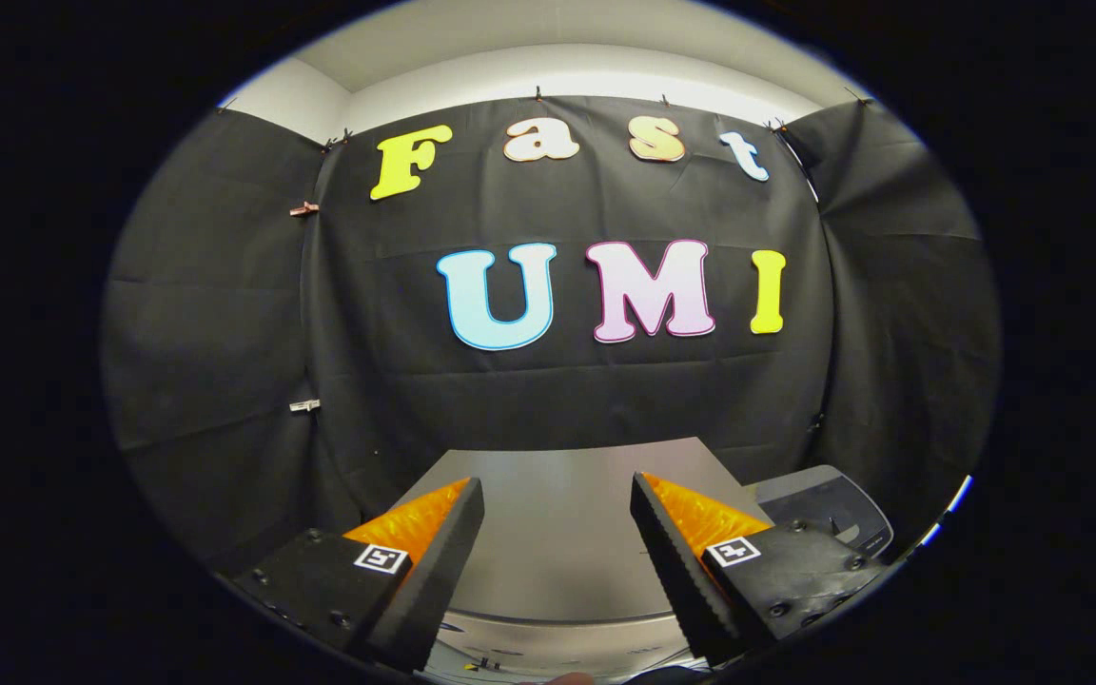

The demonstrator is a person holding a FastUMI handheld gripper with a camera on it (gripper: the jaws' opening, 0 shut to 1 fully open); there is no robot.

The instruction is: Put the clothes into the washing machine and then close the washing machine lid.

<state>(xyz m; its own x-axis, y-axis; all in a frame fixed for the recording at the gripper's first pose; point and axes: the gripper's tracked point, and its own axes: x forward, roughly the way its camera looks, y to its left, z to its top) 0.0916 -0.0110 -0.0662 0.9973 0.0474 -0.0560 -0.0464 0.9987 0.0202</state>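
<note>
Cloth wall stands behind the washing machine, whose flat grey lid lies down and shut between and just beyond the parted fingers of your gripper, which hold nothing. No clothes are in sight, so this fits either laundry already inside with the lid closed, or a lid yet to be raised; check which before you commit. Keep the fingers wide and level above the lid, clear of the dark control panel beyond the right finger.

Claw spread wide, empty, above the grey washing machine lid.
</note>
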